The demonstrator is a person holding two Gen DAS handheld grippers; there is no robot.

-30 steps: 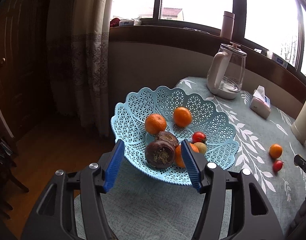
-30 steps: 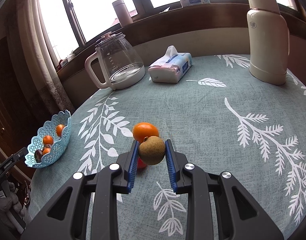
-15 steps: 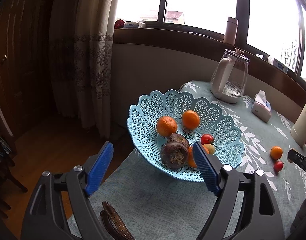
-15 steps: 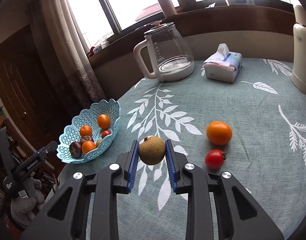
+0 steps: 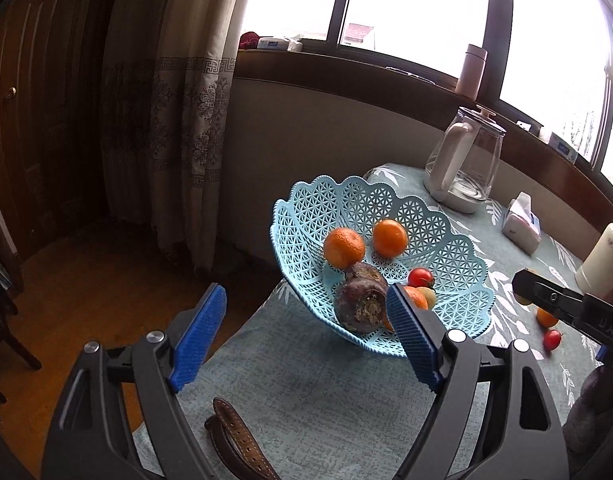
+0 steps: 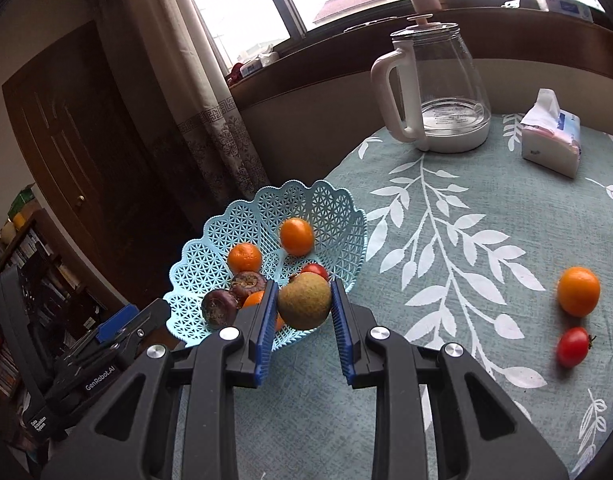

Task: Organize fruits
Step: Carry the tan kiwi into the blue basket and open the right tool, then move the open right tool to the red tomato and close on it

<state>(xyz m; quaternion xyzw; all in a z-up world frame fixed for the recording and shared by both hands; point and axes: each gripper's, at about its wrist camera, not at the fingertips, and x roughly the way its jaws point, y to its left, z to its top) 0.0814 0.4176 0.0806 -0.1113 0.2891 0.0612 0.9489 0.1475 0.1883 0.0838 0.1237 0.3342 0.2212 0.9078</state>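
The basket (image 6: pixel 338 216) at frame centre is pale blue plastic lattice, slightly glossy. The tablecloth (image 6: pixel 486 200) is matt woven cloth. The kettle (image 6: pixel 446 92) upper right is clear glass with smooth white plastic. The held fruit (image 6: pixel 304 300) looks dull and rough-skinned; the tomato (image 6: pixel 572 346) at right is shiny. A stitched leather strap (image 5: pixel 238 444) lies bottom centre.

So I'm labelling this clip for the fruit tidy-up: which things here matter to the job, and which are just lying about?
Part of the job:
- blue basket with fruit in it
- brownish fruit held in the right tool
- loose orange
- loose tomato

Lying about:
- glass kettle
- tissue pack
- leather strap
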